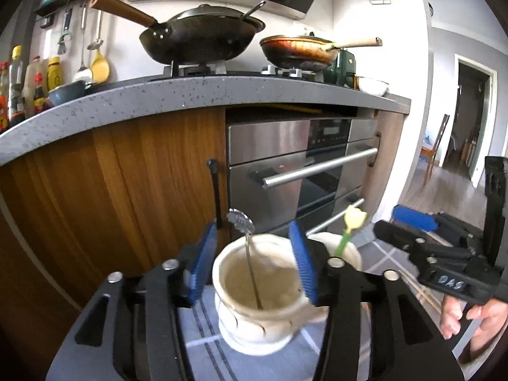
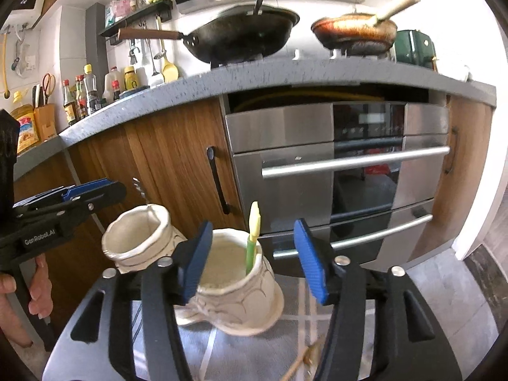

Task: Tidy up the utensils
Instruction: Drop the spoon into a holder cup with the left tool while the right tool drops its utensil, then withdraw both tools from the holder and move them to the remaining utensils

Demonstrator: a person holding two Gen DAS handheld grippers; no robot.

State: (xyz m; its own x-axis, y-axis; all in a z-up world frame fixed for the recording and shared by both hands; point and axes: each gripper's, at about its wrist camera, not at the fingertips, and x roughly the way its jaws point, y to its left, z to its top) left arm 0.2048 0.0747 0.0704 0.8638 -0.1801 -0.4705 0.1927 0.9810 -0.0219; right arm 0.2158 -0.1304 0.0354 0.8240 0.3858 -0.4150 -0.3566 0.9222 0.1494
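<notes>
Two white ceramic cups stand on a grey striped cloth. In the left wrist view the nearer cup [image 1: 254, 324] holds a metal utensil [image 1: 250, 266] that leans on its far rim. My left gripper [image 1: 252, 227] is open above this cup, with its blue pads [image 1: 203, 263] on either side and touching nothing. The second cup [image 2: 247, 292] holds a yellow-green utensil [image 2: 250, 254] standing upright. My right gripper [image 2: 254, 223] hangs open over it, its pads clear of the utensil. Each gripper shows from the side in the other's view: right gripper [image 1: 385, 231], left gripper [image 2: 111, 189].
Wooden chopsticks lie on the cloth [image 1: 203, 349] at the right [image 1: 422, 292] and near the front edge [image 2: 301, 362]. Just behind the cups are a wooden cabinet [image 1: 143, 174] and a steel oven [image 2: 349, 165] with bar handles. A grey countertop above carries a wok and a pan.
</notes>
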